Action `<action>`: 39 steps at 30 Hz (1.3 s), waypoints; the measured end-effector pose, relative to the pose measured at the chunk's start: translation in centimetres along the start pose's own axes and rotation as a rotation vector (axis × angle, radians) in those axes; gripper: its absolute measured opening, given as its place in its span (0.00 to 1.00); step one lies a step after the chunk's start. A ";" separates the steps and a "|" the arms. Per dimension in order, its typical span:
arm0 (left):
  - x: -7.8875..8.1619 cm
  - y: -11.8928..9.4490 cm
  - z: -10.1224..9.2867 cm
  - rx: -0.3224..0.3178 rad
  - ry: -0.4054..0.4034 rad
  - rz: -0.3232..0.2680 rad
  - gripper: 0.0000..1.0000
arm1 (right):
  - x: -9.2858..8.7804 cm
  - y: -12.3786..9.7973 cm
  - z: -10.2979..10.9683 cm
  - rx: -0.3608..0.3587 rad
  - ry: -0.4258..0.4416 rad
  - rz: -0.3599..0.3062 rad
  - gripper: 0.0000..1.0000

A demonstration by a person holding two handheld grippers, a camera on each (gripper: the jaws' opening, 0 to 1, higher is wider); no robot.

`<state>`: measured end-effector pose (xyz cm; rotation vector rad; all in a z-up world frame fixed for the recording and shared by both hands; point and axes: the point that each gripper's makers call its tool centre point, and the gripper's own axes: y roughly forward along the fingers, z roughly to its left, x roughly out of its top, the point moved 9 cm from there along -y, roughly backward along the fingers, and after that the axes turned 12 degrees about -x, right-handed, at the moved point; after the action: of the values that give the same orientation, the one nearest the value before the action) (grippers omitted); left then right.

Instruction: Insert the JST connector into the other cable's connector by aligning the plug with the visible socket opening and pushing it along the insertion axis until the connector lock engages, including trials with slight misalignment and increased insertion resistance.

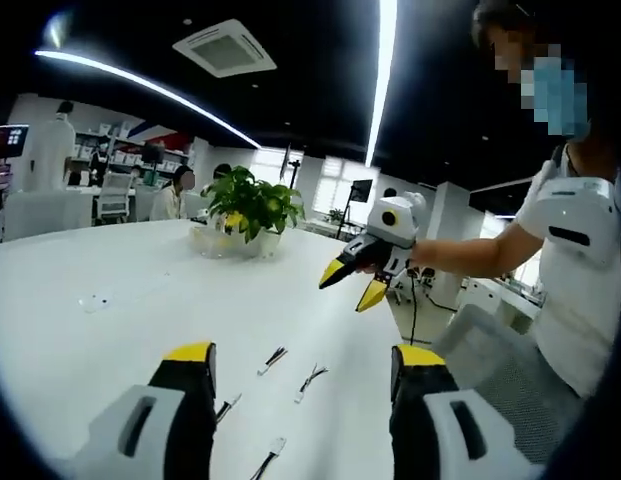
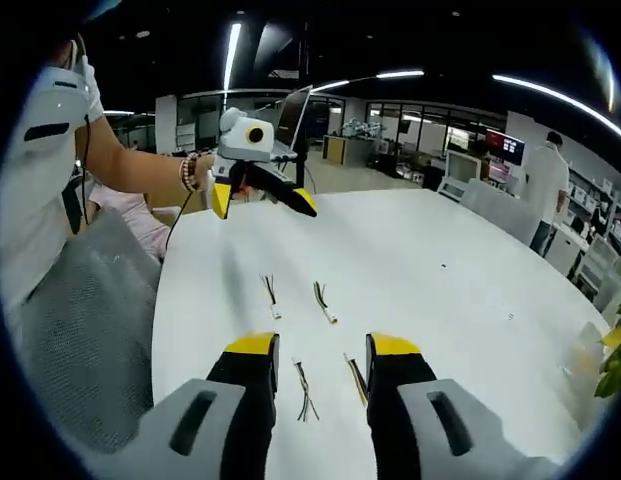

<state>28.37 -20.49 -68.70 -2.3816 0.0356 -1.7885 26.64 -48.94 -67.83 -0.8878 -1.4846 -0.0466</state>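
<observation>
Cables (image 2: 306,390) with tiny plugs lie loose on the white table (image 2: 440,300), four short ones, just past your right gripper (image 2: 312,362), jaws apart and empty. Your left gripper (image 1: 302,368) is spread too, holding nothing. Looks like you're pre-pickup: next you'd grab one cable per side. Farther back, a pot (image 1: 233,243) holds a leafy plant (image 1: 252,203).

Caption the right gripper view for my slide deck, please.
Open right gripper above four short cables on a white table, left gripper raised beyond.
</observation>
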 end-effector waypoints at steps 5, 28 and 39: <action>-1.0 0.6 1.5 -0.006 0.004 0.017 0.58 | -0.6 1.9 -0.8 0.022 -0.013 0.021 0.30; -6.4 4.3 6.9 -0.010 -0.028 0.189 0.41 | -4.8 8.2 -1.7 0.085 -0.062 0.142 0.21; -7.9 5.5 7.6 -0.004 -0.004 0.244 0.24 | -6.3 10.2 -1.6 0.094 -0.094 0.181 0.16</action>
<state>33.83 -24.15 -79.09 -2.2696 0.3146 -1.6720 32.49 -45.75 -77.93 -0.9549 -1.4750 0.2001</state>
